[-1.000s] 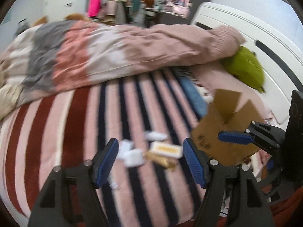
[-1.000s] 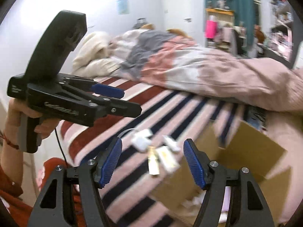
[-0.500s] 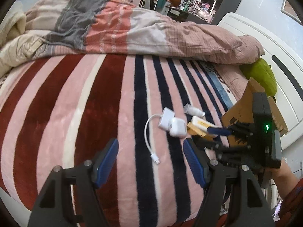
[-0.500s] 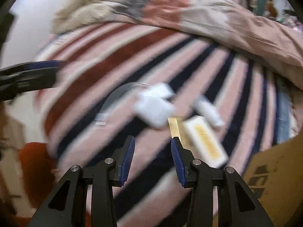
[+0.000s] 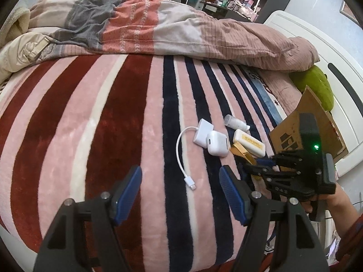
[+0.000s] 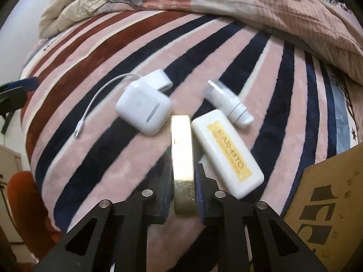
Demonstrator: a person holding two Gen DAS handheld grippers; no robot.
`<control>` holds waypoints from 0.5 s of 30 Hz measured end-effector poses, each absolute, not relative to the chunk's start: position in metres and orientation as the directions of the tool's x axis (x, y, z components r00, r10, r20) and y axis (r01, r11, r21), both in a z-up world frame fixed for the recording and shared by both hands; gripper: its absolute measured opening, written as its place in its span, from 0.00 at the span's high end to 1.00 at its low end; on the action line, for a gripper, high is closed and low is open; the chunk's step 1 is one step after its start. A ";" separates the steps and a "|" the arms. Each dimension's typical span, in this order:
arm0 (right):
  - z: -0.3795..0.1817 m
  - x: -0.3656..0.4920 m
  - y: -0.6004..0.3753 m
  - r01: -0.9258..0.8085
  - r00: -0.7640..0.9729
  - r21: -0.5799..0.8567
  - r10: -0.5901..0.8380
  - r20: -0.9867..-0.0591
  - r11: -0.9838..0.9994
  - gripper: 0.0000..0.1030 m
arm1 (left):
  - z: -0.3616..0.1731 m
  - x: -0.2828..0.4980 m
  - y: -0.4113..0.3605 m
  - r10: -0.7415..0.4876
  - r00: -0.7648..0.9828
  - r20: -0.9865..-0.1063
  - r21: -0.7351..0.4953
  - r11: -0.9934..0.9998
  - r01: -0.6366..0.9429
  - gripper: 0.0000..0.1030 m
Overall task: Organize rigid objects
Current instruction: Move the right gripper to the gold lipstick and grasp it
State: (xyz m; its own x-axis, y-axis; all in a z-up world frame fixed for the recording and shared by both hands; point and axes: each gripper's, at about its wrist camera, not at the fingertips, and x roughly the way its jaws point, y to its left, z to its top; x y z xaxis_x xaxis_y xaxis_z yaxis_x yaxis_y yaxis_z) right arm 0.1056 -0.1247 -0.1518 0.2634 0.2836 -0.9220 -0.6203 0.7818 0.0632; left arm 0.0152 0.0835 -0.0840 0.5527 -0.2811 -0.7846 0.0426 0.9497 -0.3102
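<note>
Gold bar-shaped box [image 6: 182, 158] was clenched in the right gripper [image 6: 183, 192] jaws on the striped bed [image 5: 127, 117]; the left gripper [image 5: 180, 192] jaws stood released, grasping nothing.

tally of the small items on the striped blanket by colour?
White: 4 — earbud case, cable adapter, small bottle, labelled box
Gold: 1 — gold bar, in the right hand-held gripper
Total: 5
</note>
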 end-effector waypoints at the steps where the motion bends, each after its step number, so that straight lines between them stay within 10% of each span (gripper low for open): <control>1: -0.152 0.101 -0.128 -0.619 0.248 0.079 0.289 -0.925 0.781 0.87 | -0.085 0.015 0.082 -0.279 0.550 -0.787 -0.308 0.951 0.041 0.35; 15: -0.151 0.085 -0.122 -0.629 0.260 0.080 0.306 -0.916 0.773 0.87 | -0.080 0.013 0.069 -0.294 0.525 -0.799 -0.302 0.950 0.073 0.35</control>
State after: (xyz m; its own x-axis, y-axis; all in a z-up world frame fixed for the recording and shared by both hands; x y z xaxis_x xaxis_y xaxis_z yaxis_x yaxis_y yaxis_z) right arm 0.0848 -0.1216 -0.1511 0.2595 0.3058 -0.9161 -0.6289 0.7733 0.0800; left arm 0.0129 0.0688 -0.0801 0.5252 -0.2942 -0.7985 0.0728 0.9504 -0.3024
